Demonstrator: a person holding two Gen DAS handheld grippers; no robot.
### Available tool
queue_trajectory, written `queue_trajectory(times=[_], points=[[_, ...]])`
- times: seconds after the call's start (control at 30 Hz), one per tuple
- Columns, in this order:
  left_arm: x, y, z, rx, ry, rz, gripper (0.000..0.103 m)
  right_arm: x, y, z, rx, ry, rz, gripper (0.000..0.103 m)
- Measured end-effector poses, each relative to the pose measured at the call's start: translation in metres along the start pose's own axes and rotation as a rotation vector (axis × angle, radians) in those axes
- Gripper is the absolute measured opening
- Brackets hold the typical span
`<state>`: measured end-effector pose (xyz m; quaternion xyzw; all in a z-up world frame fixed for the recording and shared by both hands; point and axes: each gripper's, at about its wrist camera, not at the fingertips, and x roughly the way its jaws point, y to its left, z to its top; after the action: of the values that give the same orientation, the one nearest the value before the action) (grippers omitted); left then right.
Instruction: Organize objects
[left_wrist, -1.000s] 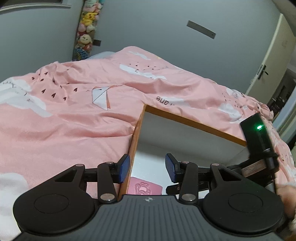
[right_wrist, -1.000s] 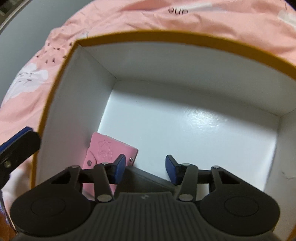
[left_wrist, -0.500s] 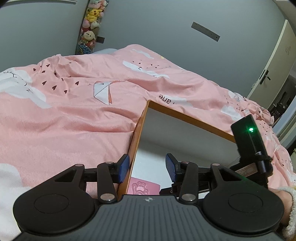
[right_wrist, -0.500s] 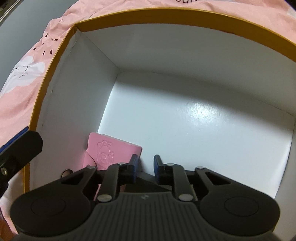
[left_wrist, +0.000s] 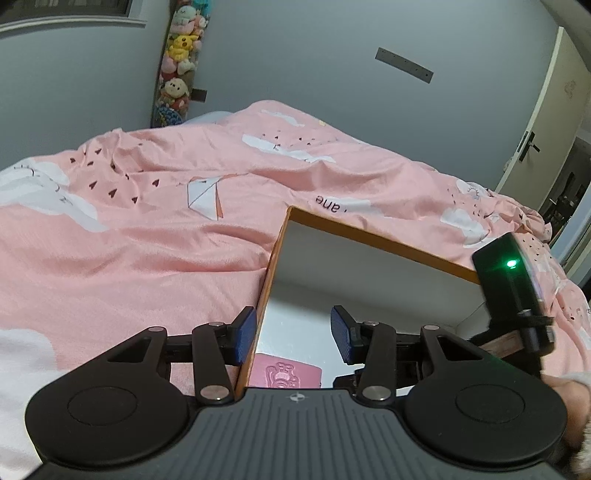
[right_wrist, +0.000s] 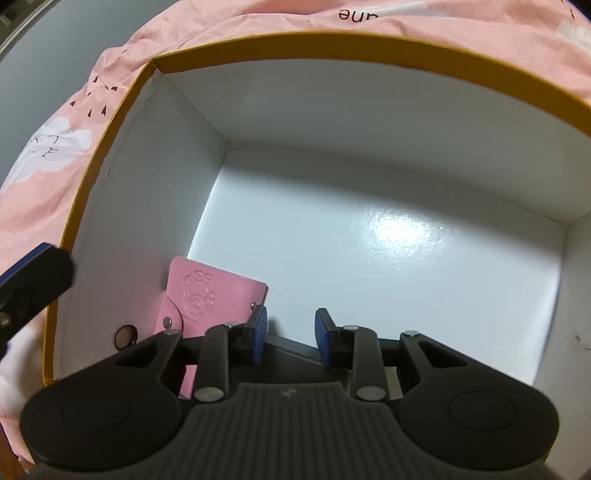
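Observation:
An orange-rimmed box (right_wrist: 332, 40) with a white inside lies on the bed; its left wall (left_wrist: 271, 266) runs up the left wrist view. A pink card holder (right_wrist: 214, 291) with an embossed figure lies in the box's near left corner and also shows as a pink card holder (left_wrist: 284, 373) just past the left gripper's body. My left gripper (left_wrist: 293, 332) is open and straddles that left wall, which lies close to the left pad. My right gripper (right_wrist: 290, 334) points down into the box with its jaws opening. A dark flat object (right_wrist: 295, 350) lies just below them, not pressed.
A pink patterned duvet (left_wrist: 147, 240) covers the bed around the box. Plush toys (left_wrist: 177, 62) hang on the grey wall behind, and a door (left_wrist: 535, 140) stands at the right. Most of the box floor (right_wrist: 369, 251) is bare white.
The right jaws closed nearly shut half a second ago and have now parted again. The left gripper has kept its opening and its place over the box wall.

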<state>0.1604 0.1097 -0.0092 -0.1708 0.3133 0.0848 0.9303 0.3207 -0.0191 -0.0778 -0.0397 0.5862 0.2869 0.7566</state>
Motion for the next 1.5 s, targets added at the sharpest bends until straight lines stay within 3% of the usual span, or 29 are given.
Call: queue_trajectory(times=[0.1, 0.17, 0.37, 0.5, 0.57, 0.67, 0.77, 0.83, 1.07, 1.23, 1.5], points=[[-0.013, -0.008, 0.0, 0.03, -0.027, -0.011, 0.051, -0.013, -0.001, -0.004, 0.006, -0.047, 0.037, 0.032], [-0.023, -0.016, 0.0, 0.065, -0.046, -0.021, 0.051, -0.029, 0.003, -0.009, -0.008, -0.094, 0.017, 0.032], [-0.053, -0.035, -0.009, 0.151, -0.05, -0.105, 0.052, -0.094, 0.02, -0.048, -0.101, -0.286, -0.016, 0.053], [-0.072, -0.03, -0.017, 0.138, -0.007, -0.159, 0.052, -0.13, 0.023, -0.086, -0.135, -0.412, -0.016, 0.068], [-0.08, -0.025, -0.022, 0.136, 0.018, -0.18, 0.052, -0.142, 0.024, -0.105, -0.126, -0.435, -0.03, 0.068], [-0.087, -0.021, -0.034, 0.17, 0.073, -0.197, 0.052, -0.154, 0.022, -0.134, -0.1, -0.425, -0.049, 0.068], [-0.088, -0.019, -0.052, 0.195, 0.151, -0.208, 0.052, -0.16, 0.02, -0.166, -0.065, -0.39, -0.064, 0.077], [-0.086, -0.017, -0.065, 0.184, 0.211, -0.207, 0.052, -0.16, 0.018, -0.187, -0.033, -0.361, -0.047, 0.077], [-0.073, -0.017, -0.093, 0.154, 0.361, -0.205, 0.052, -0.137, 0.008, -0.24, 0.104, -0.18, 0.03, 0.08], [-0.07, -0.015, -0.101, 0.152, 0.4, -0.19, 0.052, -0.114, 0.003, -0.252, 0.156, -0.106, 0.08, 0.082], [-0.065, -0.013, -0.11, 0.12, 0.444, -0.197, 0.052, -0.095, 0.009, -0.248, 0.108, -0.098, 0.04, 0.08]])
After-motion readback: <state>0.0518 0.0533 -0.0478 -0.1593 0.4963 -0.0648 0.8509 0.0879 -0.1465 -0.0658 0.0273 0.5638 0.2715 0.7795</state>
